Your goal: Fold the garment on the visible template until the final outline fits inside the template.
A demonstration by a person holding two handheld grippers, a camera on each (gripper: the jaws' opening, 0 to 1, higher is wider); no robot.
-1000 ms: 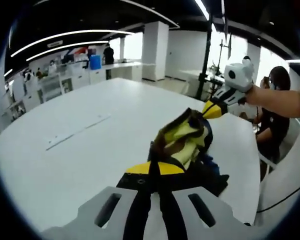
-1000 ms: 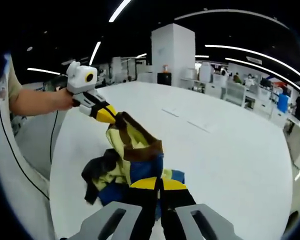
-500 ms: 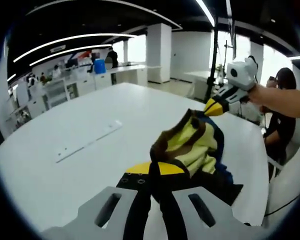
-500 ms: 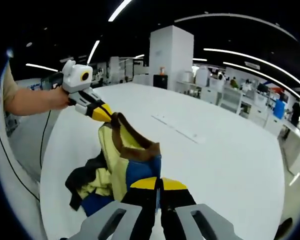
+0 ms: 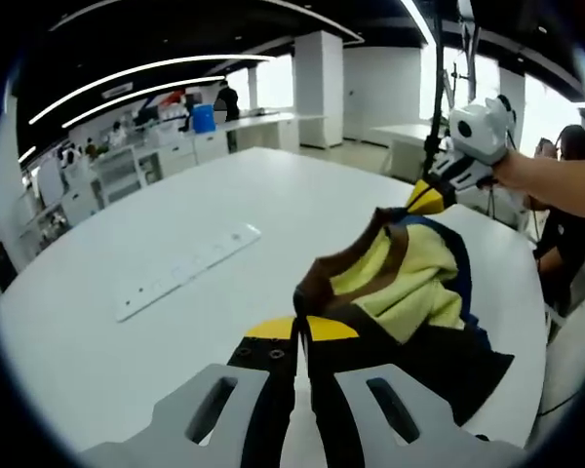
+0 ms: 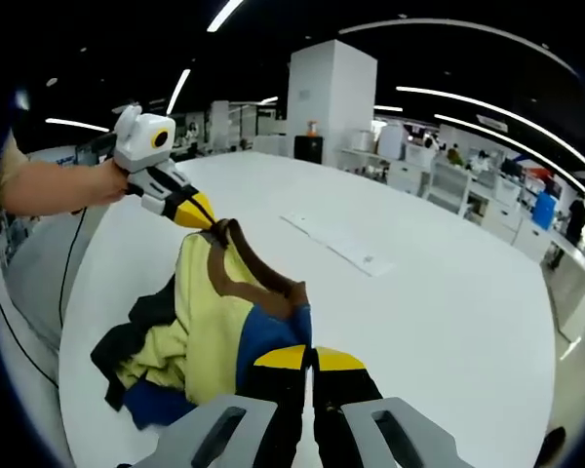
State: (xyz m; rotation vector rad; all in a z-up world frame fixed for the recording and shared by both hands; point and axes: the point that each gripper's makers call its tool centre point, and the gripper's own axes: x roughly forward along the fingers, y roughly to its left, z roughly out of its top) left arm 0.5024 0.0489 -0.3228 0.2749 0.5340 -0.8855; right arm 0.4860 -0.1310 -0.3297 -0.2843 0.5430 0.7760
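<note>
Left gripper view, risk: garment [image 5: 409, 292] hangs bunched between both grippers — a slipped brown edge would drop it in a heap on the surface [image 5: 127, 322].
Template: not clearly identifiable; a pale strip [image 5: 187, 271] lies well apart.
Left gripper [image 5: 294, 336] fingers: clamped on garment.
Right gripper [image 6: 310, 363] fingers: together on the hem — lifted above the surface.

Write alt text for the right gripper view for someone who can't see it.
A yellow, brown and blue garment hangs stretched between two claws above a white table: the right claw grips one edge at the bottom, and the left claw, held by a hand, grips the other. A pale strip lies on the table beyond.
</note>
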